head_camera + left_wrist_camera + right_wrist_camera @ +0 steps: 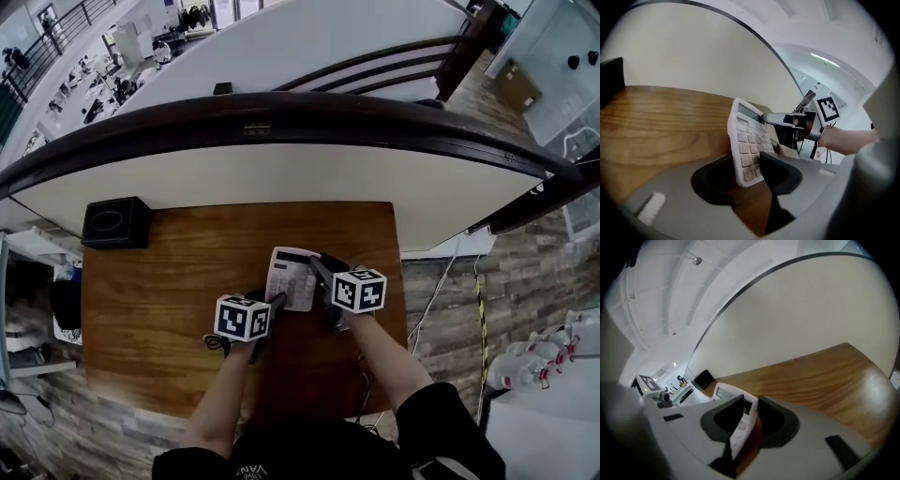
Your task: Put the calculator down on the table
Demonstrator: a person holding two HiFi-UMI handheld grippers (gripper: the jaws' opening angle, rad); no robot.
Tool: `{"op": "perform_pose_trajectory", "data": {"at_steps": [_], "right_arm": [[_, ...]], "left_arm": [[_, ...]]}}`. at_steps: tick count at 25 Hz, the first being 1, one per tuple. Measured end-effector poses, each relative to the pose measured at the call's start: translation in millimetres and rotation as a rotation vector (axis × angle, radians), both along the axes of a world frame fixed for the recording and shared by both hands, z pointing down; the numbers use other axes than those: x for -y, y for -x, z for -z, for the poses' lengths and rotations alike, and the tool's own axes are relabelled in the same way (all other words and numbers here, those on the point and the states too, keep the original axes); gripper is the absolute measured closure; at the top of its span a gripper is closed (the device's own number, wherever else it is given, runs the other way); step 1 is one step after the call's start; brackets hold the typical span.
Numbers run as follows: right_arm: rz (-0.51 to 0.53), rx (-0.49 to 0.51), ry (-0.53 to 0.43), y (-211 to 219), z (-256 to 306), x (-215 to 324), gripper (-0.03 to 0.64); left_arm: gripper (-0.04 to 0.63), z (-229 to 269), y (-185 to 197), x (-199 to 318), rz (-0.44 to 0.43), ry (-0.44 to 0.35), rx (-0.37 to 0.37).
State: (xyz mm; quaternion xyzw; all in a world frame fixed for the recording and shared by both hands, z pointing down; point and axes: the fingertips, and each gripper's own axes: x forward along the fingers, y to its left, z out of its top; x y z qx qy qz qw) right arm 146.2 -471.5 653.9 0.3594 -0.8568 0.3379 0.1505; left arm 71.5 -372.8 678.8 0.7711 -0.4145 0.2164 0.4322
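A white calculator (292, 277) hangs tilted, keys up, just over the brown wooden table (159, 309) near its right side. My right gripper (319, 270) is shut on its right edge; in the right gripper view both jaws clamp the calculator (740, 425), seen edge-on. My left gripper (278, 300) is at the lower left corner. In the left gripper view the calculator (747, 140) stands between the jaws, with a dark gap on its left side, so the left gripper (746, 161) reads as open. Whether the calculator's lower edge touches the wood I cannot tell.
A black box (115, 222) sits at the table's far left corner. A cream curved wall panel (281, 178) runs along the table's far edge. Cables (441, 281) hang off to the right over the plank floor.
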Motion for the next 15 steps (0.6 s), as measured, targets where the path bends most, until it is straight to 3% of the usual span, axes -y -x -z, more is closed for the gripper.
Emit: {"op": "perform_pose_trajectory", "data": {"at_steps": [15], "right_arm": [[0.031, -0.074, -0.048, 13, -2, 13, 0.546]], "left_arm": [[0.403, -12, 1, 9, -0.004, 0.053, 0.041]]}}
